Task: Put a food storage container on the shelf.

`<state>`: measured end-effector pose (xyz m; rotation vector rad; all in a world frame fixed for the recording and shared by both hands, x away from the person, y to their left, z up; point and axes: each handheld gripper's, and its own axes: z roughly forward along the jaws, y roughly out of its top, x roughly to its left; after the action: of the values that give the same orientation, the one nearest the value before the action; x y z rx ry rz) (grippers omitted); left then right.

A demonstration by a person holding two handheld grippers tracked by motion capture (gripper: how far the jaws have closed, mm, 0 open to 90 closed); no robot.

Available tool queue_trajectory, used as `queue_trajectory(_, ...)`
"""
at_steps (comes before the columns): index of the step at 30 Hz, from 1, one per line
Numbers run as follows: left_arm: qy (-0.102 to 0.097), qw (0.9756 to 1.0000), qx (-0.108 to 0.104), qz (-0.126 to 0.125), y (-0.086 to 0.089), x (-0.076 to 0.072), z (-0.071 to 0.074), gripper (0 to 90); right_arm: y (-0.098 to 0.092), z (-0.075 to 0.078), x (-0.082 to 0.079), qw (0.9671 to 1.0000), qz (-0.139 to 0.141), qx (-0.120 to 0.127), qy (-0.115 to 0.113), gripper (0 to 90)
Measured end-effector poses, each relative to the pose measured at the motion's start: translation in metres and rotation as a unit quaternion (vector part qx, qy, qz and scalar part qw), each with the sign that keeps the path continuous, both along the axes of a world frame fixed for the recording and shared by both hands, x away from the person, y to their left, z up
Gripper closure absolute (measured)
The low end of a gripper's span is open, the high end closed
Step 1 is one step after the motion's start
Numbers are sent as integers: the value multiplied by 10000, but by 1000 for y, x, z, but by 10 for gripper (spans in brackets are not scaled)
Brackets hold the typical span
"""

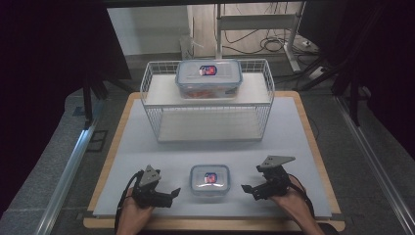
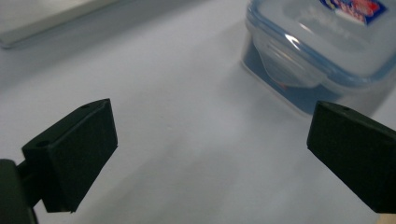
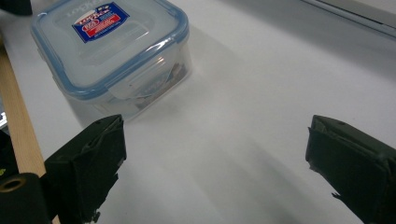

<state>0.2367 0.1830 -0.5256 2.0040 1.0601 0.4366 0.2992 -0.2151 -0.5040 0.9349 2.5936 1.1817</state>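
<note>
Both grippers stood open and empty: left gripper [image 1: 175, 192] left of the small lidded container [image 1: 210, 179], right gripper [image 1: 246, 188] right of it, near table [image 1: 147, 147] edge

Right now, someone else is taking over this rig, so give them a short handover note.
Left gripper: open, holds nothing, left of the small container.
Right gripper: open, holds nothing, on its right side.
Small container: lid on, standing on the white mat between both grippers, apart from them.
Large container: lid on, sits on top of the wire rack.
Done: nothing that can be judged.
Left: probably grasp the small container.
</note>
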Motion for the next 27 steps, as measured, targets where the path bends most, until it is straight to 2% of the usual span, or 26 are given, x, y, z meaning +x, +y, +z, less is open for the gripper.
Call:
queue_trajectory(2,-82,9999,-111,90,2,-1,4,15,2,0,0,10000,40,-34,6,48)
queue_trajectory(4,-130,9998,-92,144,3,-2,5,15,3,0,0,10000,65,-22,24,48)
queue_trajectory(8,29,10000,-33,11,1,2,2,19,5,0,0,9999,124,-24,-19,48)
queue_trajectory(12,133,9999,26,-101,-5,4,5,19,8,1,0,9999,149,-21,-68,56)
queue_trajectory(17,480,9986,-127,-206,-12,11,13,18,15,2,1,9997,256,-33,19,29)
queue_trajectory(20,663,9960,-469,-385,-13,17,16,23,21,5,-1,9995,308,24,54,11)
queue_trajectory(22,802,9929,-712,-510,-13,23,18,36,24,7,1,9992,298,138,236,7)
queue_trajectory(27,1063,9873,-891,-769,-23,36,14,70,34,6,5,9973,368,270,569,61)
